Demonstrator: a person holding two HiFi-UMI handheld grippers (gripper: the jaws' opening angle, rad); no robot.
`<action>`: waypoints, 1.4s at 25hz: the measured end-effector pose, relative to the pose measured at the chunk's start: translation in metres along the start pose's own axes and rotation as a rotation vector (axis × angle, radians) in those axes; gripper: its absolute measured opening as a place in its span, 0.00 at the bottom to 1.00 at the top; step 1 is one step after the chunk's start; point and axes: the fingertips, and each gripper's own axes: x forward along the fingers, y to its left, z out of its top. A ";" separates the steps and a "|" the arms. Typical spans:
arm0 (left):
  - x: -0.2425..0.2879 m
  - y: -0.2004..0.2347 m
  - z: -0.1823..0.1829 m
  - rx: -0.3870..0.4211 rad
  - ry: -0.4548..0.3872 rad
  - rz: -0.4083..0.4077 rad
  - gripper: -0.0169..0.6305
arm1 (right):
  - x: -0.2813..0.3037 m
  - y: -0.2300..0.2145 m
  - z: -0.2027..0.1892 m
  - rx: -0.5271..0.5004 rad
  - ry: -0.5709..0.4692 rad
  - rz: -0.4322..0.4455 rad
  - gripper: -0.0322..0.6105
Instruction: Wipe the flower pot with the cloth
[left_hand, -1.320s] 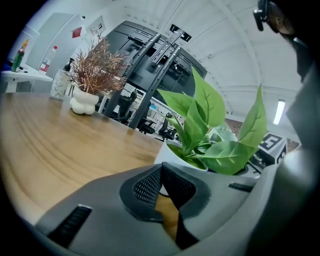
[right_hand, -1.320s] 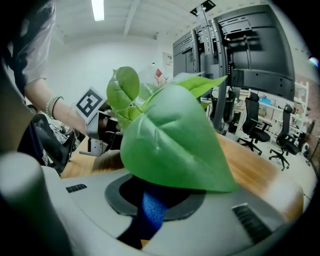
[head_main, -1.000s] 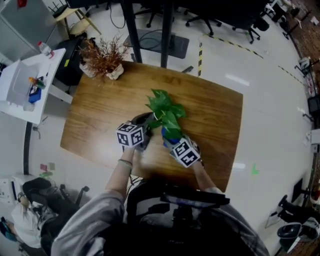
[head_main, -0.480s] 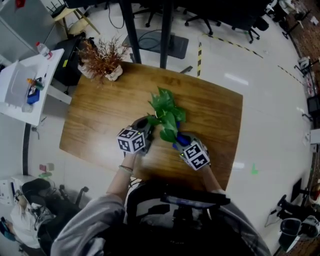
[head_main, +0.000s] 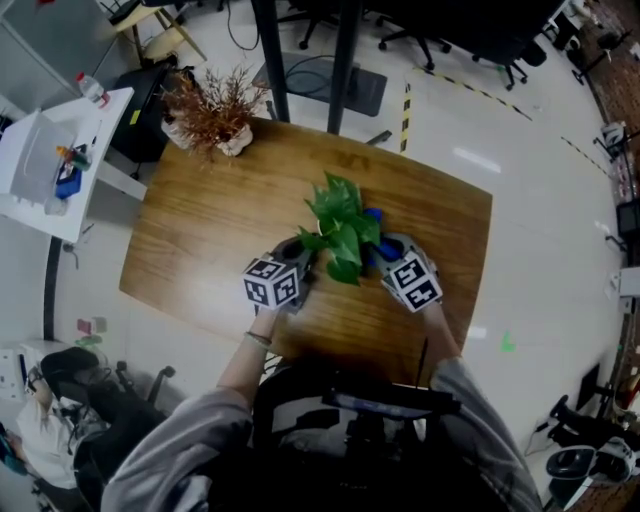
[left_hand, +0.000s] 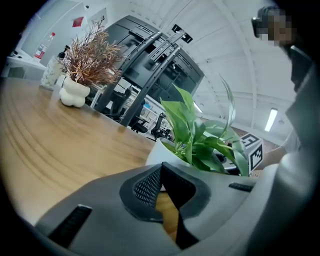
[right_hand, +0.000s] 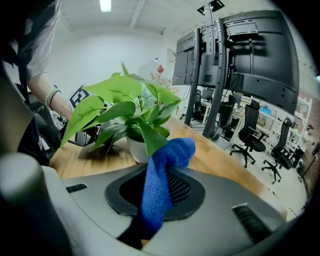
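A green leafy plant (head_main: 340, 220) stands in a white flower pot (left_hand: 162, 152) on the middle of the wooden table (head_main: 200, 230); in the head view the leaves hide most of the pot. My left gripper (head_main: 303, 250) is on the pot's left with its tips close to the wall. In the left gripper view its jaws (left_hand: 161, 167) are shut with nothing between them. My right gripper (head_main: 385, 250) is at the pot's right side, shut on a blue cloth (right_hand: 160, 185). The cloth's free end hangs just before the pot (right_hand: 136, 149).
A dried reddish plant in a white vase (head_main: 212, 115) stands at the table's far left corner. Black desk legs (head_main: 270, 60) rise behind the table. A white side table (head_main: 50, 160) with small items stands to the left. Office chairs are farther off.
My right gripper has carried the blue cloth from the near side of the pot round to its right side, farther away from me. The left gripper has barely moved.
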 end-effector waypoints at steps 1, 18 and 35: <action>0.002 0.000 0.001 0.003 0.001 -0.003 0.04 | 0.003 -0.001 0.004 -0.008 -0.002 0.006 0.16; 0.019 0.046 0.031 0.029 0.021 0.042 0.04 | 0.043 0.053 0.001 0.103 0.038 0.076 0.16; 0.003 -0.012 -0.016 0.016 0.059 -0.027 0.04 | 0.024 0.094 -0.012 0.119 0.045 0.076 0.16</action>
